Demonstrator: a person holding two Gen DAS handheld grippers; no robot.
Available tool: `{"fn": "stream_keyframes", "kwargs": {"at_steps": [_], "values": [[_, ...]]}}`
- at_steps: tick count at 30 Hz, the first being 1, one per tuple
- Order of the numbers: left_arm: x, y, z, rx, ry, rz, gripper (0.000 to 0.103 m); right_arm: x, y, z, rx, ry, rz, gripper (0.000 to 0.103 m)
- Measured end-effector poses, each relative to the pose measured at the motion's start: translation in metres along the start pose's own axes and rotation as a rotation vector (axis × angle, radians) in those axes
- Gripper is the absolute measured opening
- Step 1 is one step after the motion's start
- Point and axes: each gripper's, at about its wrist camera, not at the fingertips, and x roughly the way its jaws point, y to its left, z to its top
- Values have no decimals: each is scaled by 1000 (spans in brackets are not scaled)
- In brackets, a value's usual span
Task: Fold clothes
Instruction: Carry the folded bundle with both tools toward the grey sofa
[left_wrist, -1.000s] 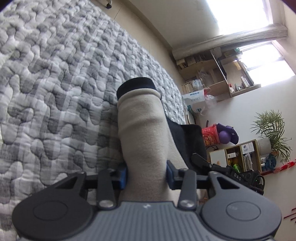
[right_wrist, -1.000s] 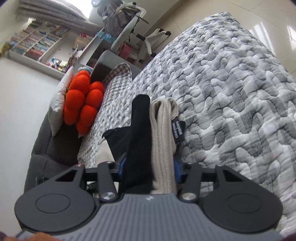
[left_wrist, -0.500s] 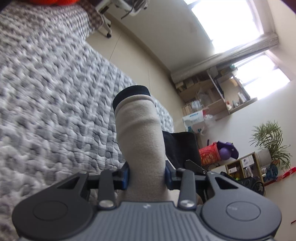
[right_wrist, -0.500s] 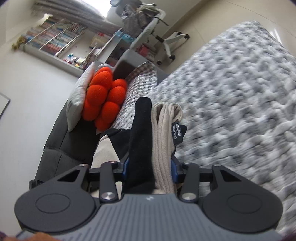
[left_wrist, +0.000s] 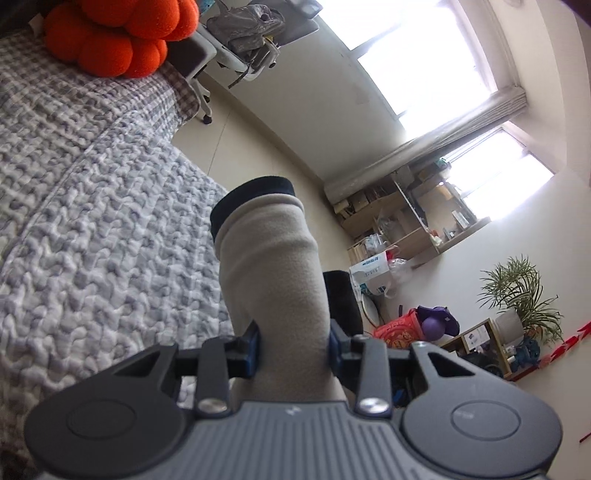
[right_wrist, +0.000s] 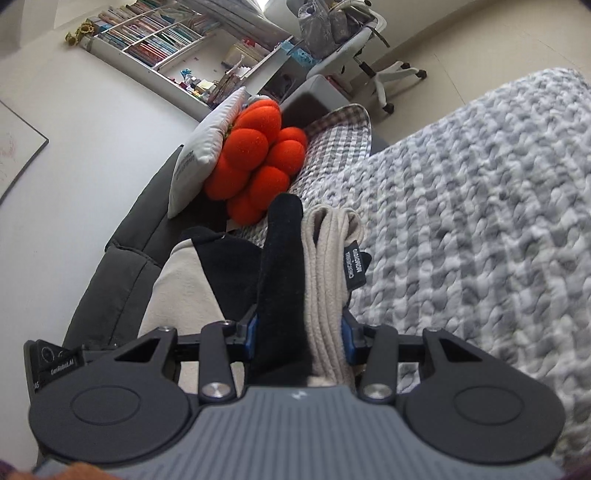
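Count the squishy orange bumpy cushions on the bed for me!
1. The orange knot cushion sits at the head of the bed beside a white pillow; the left camera shows the same one. Others may be hidden.

Daylight, bright. Left view: windows (left_wrist: 432, 55) blown out, glare washes the wall beside them. Right view evenly lit, soft shadows. Slight blur on quilt (right_wrist: 480, 206). Strong fisheye bend, dark vignette in corners.

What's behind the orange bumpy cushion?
A white pillow leans right behind the orange cushion, against the dark sofa back. The cushion hides the pillow's lower edge and whatever lies beneath it.
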Motion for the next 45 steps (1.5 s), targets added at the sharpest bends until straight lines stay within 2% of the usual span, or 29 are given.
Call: {"fn": "stream_keyframes", "kwargs": {"at_steps": [6,13,21,27,42,45], "values": [[-8,8,-4,-5,-4,-21,35,3,16,-7,-41,5,-33,45],[-7,3,-2,23,-16,-32,35,3,20,-4,-45,-12,-30,45],[-9,12,5,-14,-21,-64,33,4,21,-7,-37,-4,-2,41],[-20,8,13,-3,-51,-77,33,12,34,-1,-54,15,16,40],[-20,18,19,-6,-54,-68,33,28,37,5,-62,53,15,40],[-25,16,22,1,-68,-70,33,26,42,6,-51,42,42,41]]}}
